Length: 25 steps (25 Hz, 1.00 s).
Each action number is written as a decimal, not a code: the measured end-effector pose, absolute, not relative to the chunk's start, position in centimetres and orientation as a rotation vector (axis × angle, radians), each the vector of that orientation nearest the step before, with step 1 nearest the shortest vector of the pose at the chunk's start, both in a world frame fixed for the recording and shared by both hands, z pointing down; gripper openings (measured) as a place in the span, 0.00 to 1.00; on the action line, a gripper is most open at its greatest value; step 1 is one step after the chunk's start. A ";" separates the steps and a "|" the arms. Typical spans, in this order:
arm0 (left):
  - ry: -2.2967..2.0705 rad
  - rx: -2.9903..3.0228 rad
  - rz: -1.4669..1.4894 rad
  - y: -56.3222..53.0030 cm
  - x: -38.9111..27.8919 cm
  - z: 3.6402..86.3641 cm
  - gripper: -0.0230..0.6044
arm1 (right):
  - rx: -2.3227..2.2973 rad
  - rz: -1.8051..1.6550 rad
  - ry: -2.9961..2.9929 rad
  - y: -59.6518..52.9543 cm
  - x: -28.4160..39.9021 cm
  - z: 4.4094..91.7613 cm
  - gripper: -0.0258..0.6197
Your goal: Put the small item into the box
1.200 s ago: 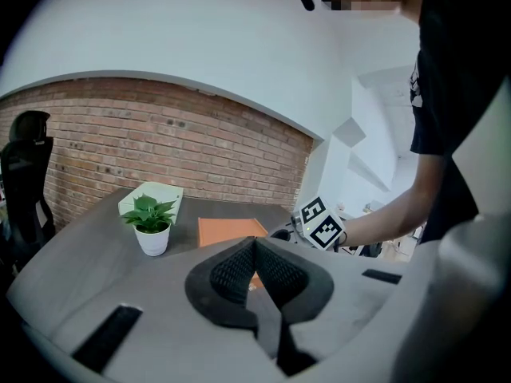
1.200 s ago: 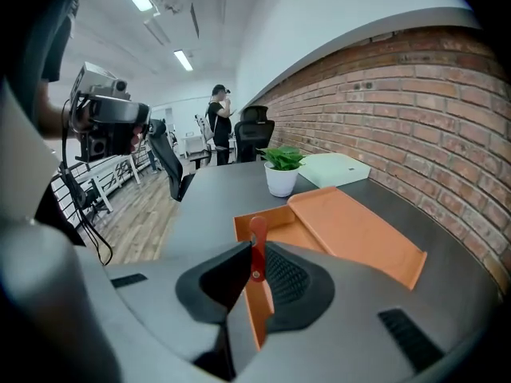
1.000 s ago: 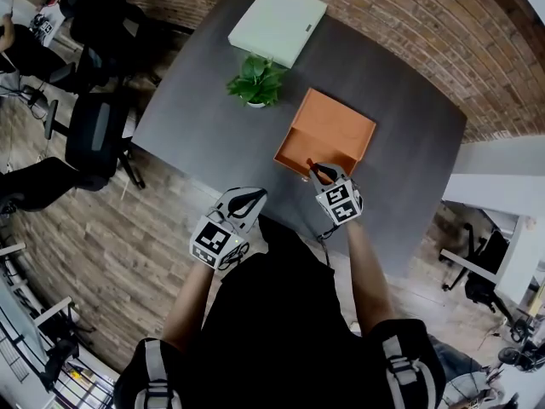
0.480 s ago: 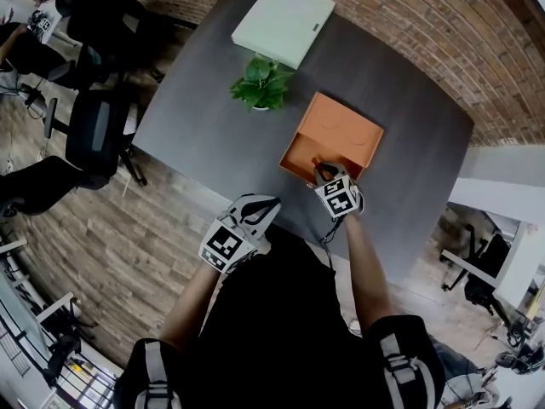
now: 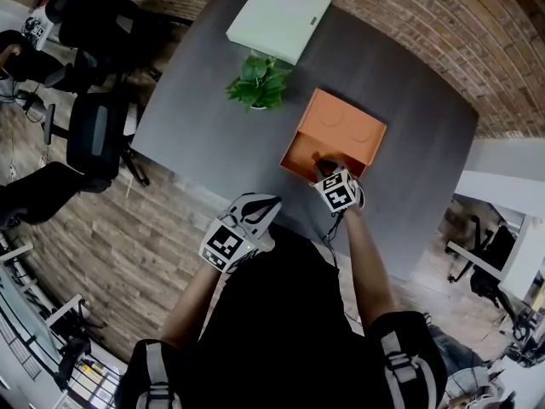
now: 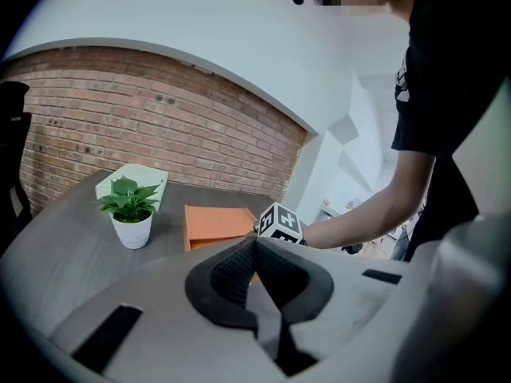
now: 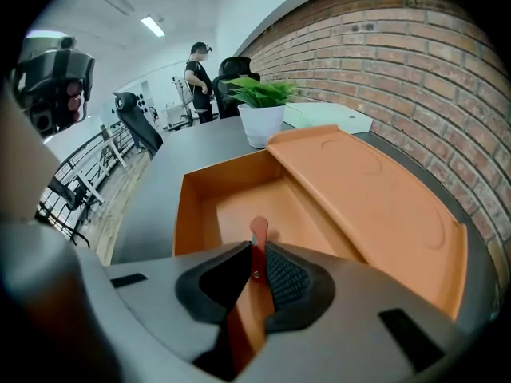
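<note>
A dark grey table [image 5: 204,118] stands against brick, with a potted plant [image 5: 255,79] and a flat white case [image 5: 277,15] at the far side. From the head view, the right gripper [image 5: 328,175] has pushed forward from the near rim of the open orange box [image 5: 300,156] to over its tray, while the left gripper [image 5: 254,207] hangs back off the table edge

In the left gripper view its fingers are pressed together on nothing, well away from the work

In the right gripper view the fingers are clamped on the small item [image 7: 259,231], a thin reddish strip whose tip pokes out above the box floor, with the lid [image 7: 359,198] lying beside. I'd say the carry is nearly done and only the drop is left
</note>
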State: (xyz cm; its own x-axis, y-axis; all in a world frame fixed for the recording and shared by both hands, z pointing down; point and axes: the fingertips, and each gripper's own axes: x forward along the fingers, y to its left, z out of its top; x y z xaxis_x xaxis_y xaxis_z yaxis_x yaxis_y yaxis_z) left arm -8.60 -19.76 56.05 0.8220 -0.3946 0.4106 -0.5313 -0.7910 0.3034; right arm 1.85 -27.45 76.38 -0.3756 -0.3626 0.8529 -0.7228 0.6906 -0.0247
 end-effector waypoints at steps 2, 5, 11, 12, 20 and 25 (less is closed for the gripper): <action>-0.694 2.596 0.461 -20.0 -8.6 56.1 0.07 | 0.835 0.512 -1.983 -27.3 2.0 76.6 0.14; -0.698 2.593 0.458 -20.2 -8.6 56.1 0.07 | 0.837 0.530 -1.971 -27.1 2.3 76.9 0.14; -0.694 2.592 0.470 -20.2 -8.5 56.3 0.07 | 0.841 0.530 -1.969 -27.4 2.3 77.2 0.14; -0.693 2.592 0.472 -20.2 -8.5 56.3 0.07 | 0.840 0.532 -1.967 -27.4 2.3 77.3 0.14; -0.696 2.581 0.498 -19.6 -8.6 56.5 0.07 | 0.829 0.523 -1.967 -27.4 2.1 77.5 0.15; -0.716 2.601 0.491 -19.9 -8.9 55.7 0.07 | 0.787 0.518 -1.991 -27.3 1.8 77.8 0.21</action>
